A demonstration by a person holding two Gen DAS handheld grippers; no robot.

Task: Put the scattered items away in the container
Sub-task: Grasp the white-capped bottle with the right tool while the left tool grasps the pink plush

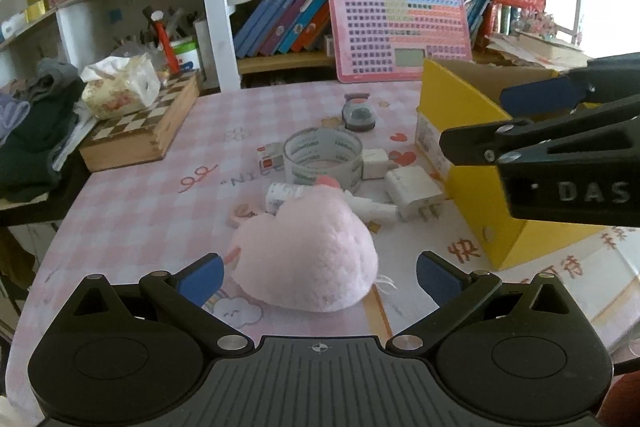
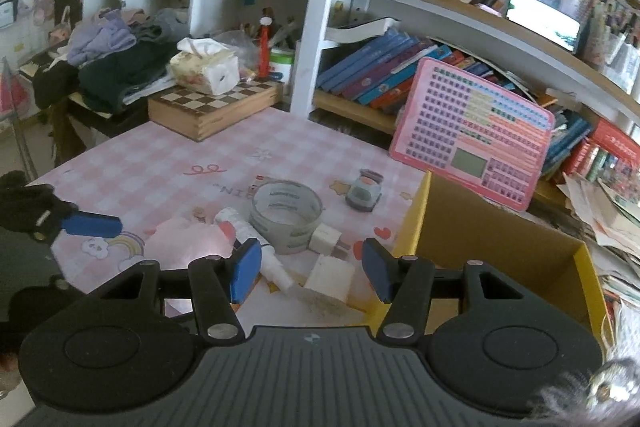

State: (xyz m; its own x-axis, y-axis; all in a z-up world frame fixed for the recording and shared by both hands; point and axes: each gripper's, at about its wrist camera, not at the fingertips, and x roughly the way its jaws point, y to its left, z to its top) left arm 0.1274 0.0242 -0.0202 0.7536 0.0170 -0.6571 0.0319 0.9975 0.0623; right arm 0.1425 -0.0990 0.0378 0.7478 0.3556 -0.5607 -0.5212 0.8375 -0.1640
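Observation:
A pink plush toy point(image 1: 308, 251) lies on the checked tablecloth between the fingers of my left gripper point(image 1: 319, 277), which is open, its pads clear of the toy. Behind it are a white tube point(image 1: 360, 205), a clear tape roll point(image 1: 322, 157), two white plug adapters point(image 1: 416, 193) and a small grey toy car point(image 1: 359, 113). The yellow cardboard box point(image 1: 472, 115) stands open-topped on the right. My right gripper point(image 2: 312, 269) is open and empty, hanging above the larger adapter point(image 2: 330, 277) beside the box point(image 2: 500, 239). Its fingers point(image 1: 472, 143) show over the box's near corner.
A wooden chessboard box point(image 1: 140, 131) with a tissue pack point(image 1: 120, 87) on it sits at the back left beside a pile of dark clothes point(image 1: 32, 131). A pink learning pad point(image 1: 400, 31) leans on the bookshelf behind the yellow box.

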